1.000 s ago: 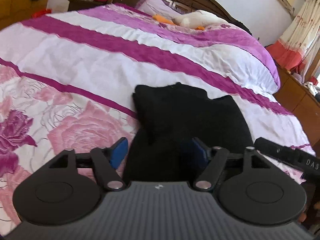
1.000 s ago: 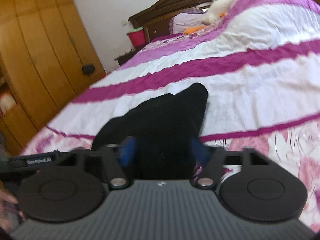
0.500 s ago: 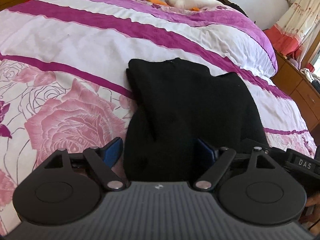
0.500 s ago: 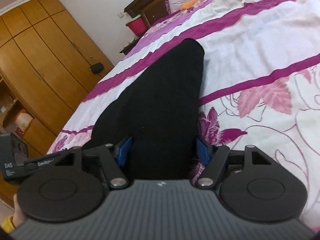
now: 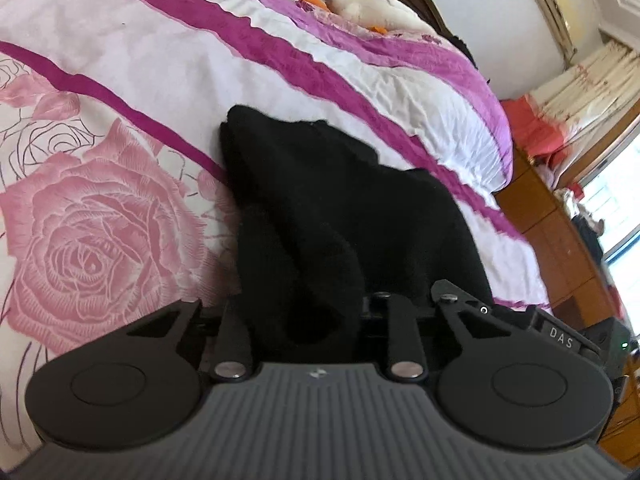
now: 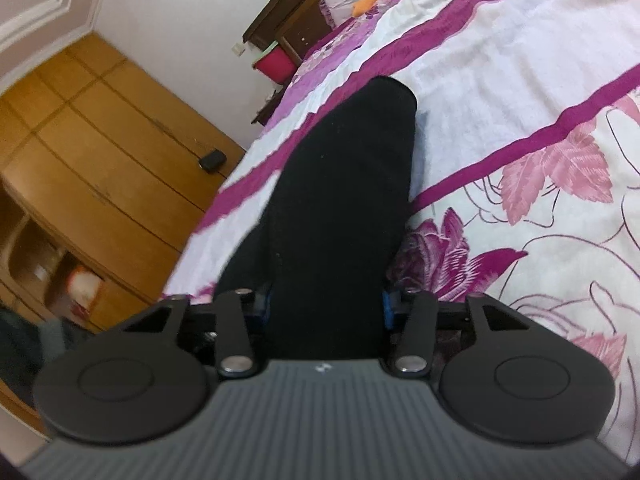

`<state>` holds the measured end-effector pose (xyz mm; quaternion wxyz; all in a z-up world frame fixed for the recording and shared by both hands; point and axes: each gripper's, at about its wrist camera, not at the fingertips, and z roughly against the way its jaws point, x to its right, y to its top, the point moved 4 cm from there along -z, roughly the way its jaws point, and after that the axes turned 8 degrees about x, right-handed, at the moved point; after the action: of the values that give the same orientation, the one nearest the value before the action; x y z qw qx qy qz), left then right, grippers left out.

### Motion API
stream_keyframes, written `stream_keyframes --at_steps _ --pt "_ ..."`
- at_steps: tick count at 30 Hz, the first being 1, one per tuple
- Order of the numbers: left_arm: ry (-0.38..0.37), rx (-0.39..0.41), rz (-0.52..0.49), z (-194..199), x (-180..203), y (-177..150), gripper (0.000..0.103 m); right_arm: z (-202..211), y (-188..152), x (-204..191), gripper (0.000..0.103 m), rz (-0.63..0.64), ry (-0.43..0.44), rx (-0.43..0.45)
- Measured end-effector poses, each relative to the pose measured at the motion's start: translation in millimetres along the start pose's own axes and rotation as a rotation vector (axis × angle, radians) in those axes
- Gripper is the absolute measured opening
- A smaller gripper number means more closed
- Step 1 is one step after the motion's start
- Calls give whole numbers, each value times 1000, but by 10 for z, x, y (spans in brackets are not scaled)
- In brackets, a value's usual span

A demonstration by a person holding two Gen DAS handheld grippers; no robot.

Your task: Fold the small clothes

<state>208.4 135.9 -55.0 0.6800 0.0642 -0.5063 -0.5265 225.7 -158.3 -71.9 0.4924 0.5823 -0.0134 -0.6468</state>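
A black garment (image 5: 340, 208) lies folded on the bed's floral cover (image 5: 100, 220), its near edge towards me. In the left wrist view my left gripper (image 5: 304, 312) has its jaws closing, and a bunched fold of the black cloth fills the gap and hides the pads. Beyond it on the right shows the labelled body of the right gripper (image 5: 560, 336). In the right wrist view the garment (image 6: 352, 168) runs away from me as a long dark strip. My right gripper (image 6: 324, 304) has its jaws closing too, blue pads (image 6: 386, 306) against both sides of the cloth.
White and purple stripes cross the bedcover (image 6: 500, 52). A white soft toy (image 5: 384, 8) lies by the headboard (image 6: 292, 12). A red bucket (image 6: 276, 64) stands on a bedside table. A wooden wardrobe (image 6: 100, 160) lines one side, a low cabinet (image 5: 560, 240) and curtains (image 5: 592, 76) the other.
Both grippers came down onto the garment's near edge and rolled. Their jaws went from wide apart to narrowed onto the black cloth, which now bunches up between the left fingers.
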Motion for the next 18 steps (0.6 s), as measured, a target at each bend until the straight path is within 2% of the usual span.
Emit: stream_keyframes --at_steps 5,9,15,18 --pt "-21 -18 0 226 237 -35 29 273 55 -141 45 -58 5 -10" --pt "-31 -39 -26 484 466 -188 29 616 2 -243 45 -31 -13 -20" --pt "-46 -92 -71 903 777 -625 29 1279 -202 -279 45 14 -58 -30" --pt "-38 -105 -125 1063 923 -892 29 1575 -342 -253 45 29 -98 -33"
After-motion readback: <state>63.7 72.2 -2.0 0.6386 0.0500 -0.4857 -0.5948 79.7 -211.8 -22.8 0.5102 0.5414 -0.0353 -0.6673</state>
